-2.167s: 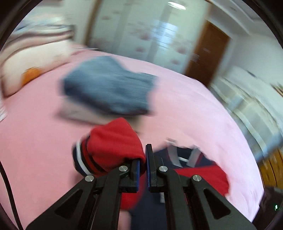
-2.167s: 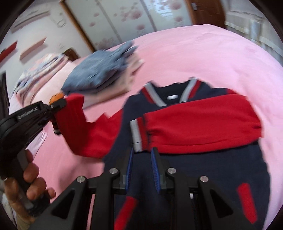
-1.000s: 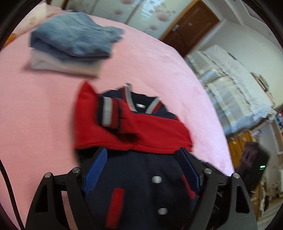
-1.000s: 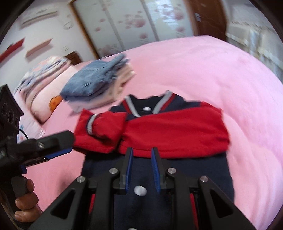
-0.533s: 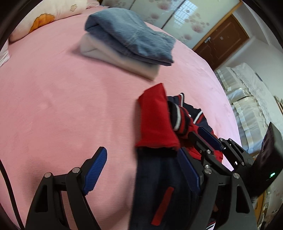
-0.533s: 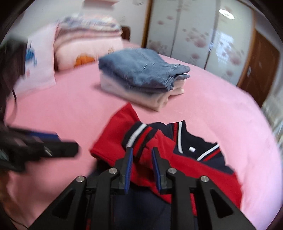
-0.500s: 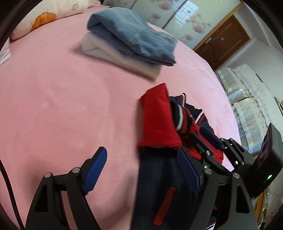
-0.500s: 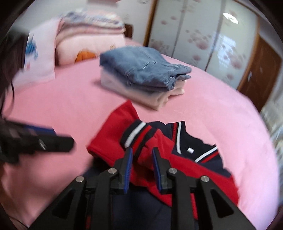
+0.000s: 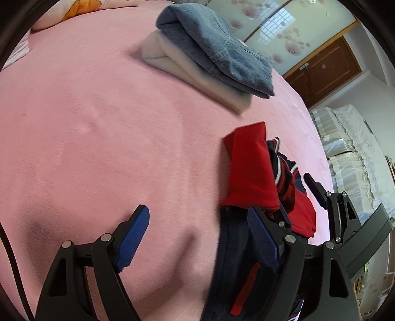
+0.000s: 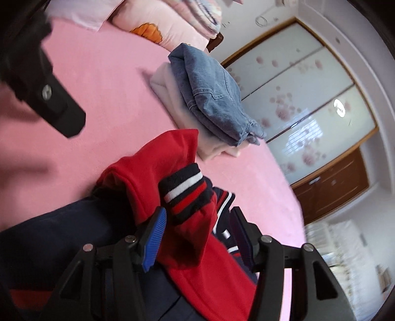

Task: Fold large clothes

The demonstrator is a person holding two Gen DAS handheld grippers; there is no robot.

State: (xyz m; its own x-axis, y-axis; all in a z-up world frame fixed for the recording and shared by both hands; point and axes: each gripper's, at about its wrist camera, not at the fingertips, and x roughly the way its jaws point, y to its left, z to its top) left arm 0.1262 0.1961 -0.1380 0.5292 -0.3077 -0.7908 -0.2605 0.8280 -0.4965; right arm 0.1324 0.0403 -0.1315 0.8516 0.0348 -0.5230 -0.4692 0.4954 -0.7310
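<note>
My left gripper [image 9: 197,237] hangs over the pink bed [image 9: 98,123] with its jaws wide apart, nothing between them but bare bedspread. Its right finger sits at the left edge of the jacket [image 9: 232,259], the left finger out over the bed; I can't tell whether the pads touch the fabric.

My right gripper [image 10: 197,234] has just been opening its jaws. The red sleeve [image 10: 197,247] with its striped cuff [image 10: 185,195] lies between the blue pads; the left pad is right against the red cloth, the right one stands off it, so no squeeze that I see.

The jacket, navy body with red sleeves, lies on the near side of the bed. Both sleeves are folded across the chest, and the upper one bunches up over the collar.

Farther back on the bed is a folded stack: jeans [image 9: 217,51] on top of a cream garment [image 9: 192,74]. Just beside the jacket's sleeve, not touching it in the left view.

Pillows [image 10: 158,22] at the head end, wardrobe doors [image 10: 303,98] behind.
</note>
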